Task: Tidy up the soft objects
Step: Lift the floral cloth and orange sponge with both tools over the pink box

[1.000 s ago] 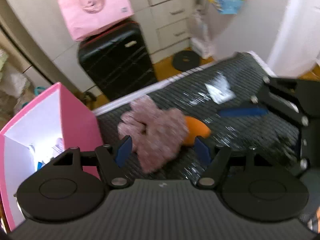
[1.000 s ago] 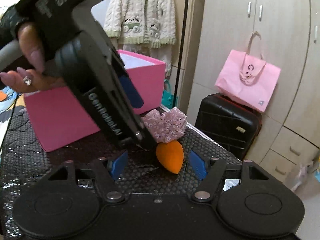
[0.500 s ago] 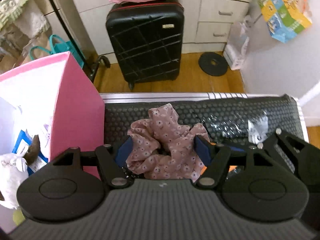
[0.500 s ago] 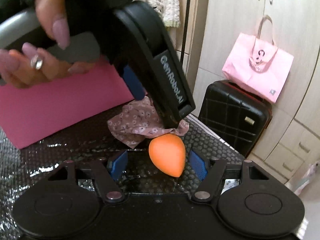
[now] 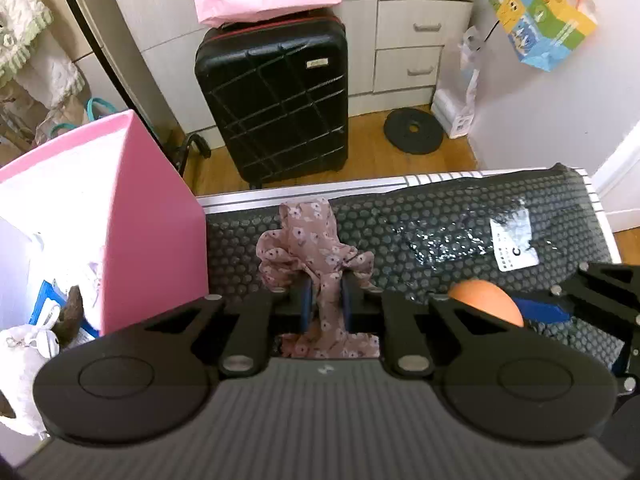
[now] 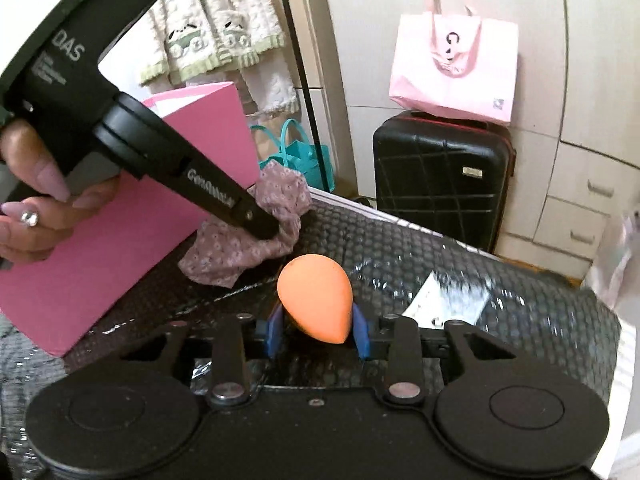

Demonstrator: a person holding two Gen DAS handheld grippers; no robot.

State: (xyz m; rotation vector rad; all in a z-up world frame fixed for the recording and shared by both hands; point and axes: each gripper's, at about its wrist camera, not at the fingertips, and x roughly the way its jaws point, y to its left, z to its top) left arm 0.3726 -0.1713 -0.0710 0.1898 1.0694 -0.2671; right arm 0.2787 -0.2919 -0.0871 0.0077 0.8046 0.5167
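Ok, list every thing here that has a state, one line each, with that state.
left gripper: just closed, shut on the floral scrunchie
floral scrunchie: pinched, bunched, lying on the mat
right gripper: just closed, pads pressing the orange sponge
orange sponge: gripped, resting on the mat
pink box: open-topped, soft items inside
black suitcase: upright, closed
drawers: shut

Floral pink scrunchie (image 5: 316, 252) bunched on mat; orange egg-shaped sponge (image 6: 315, 298) beside.
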